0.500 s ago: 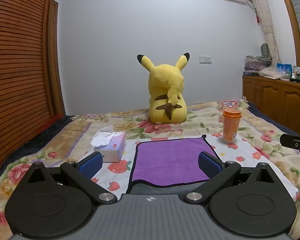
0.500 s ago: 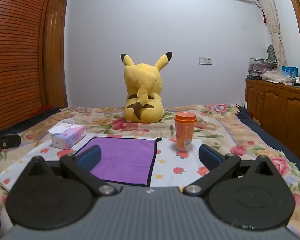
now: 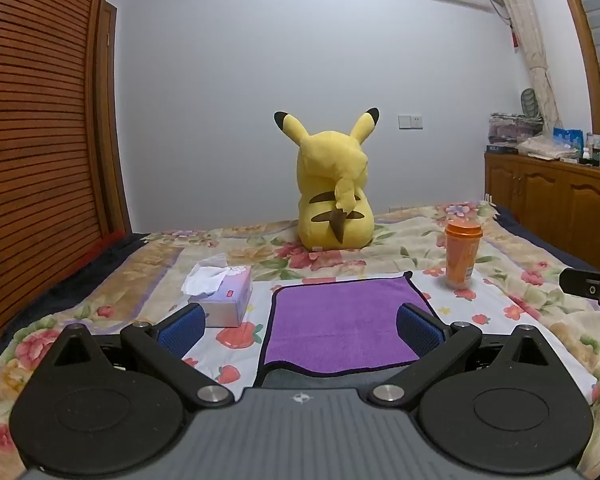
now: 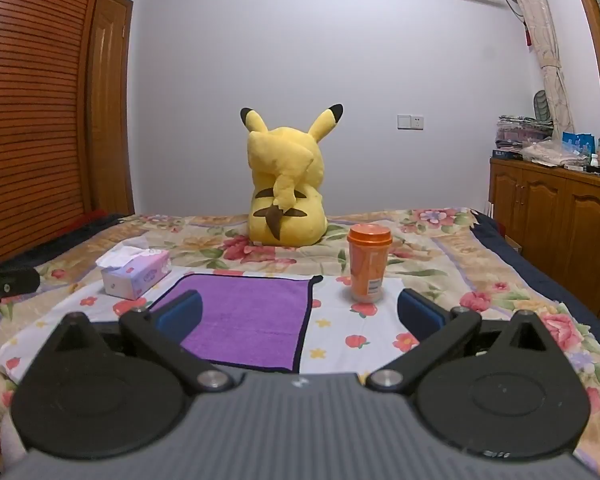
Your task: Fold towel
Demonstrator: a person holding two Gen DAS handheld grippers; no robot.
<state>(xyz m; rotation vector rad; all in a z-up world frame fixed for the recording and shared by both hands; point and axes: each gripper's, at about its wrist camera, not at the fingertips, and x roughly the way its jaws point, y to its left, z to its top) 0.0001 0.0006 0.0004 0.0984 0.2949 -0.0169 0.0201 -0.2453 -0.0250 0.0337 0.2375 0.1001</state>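
A purple towel [image 3: 340, 322] with a dark edge lies flat on the flowered bedspread [image 3: 540, 288]. It also shows in the right wrist view [image 4: 256, 316], left of centre. My left gripper [image 3: 300, 330] is open and empty, held above the towel's near edge. My right gripper [image 4: 298, 318] is open and empty, over the towel's near right part. Both sets of blue pads are wide apart.
A tissue box [image 3: 224, 296] stands left of the towel. An orange cup [image 3: 462, 258] stands to its right, also seen in the right wrist view [image 4: 368, 266]. A yellow plush toy [image 3: 332, 196] sits behind. A wooden cabinet [image 3: 560, 204] lines the right wall.
Both views have shifted only slightly. The towel and other objects have not moved, and both grippers remain open.
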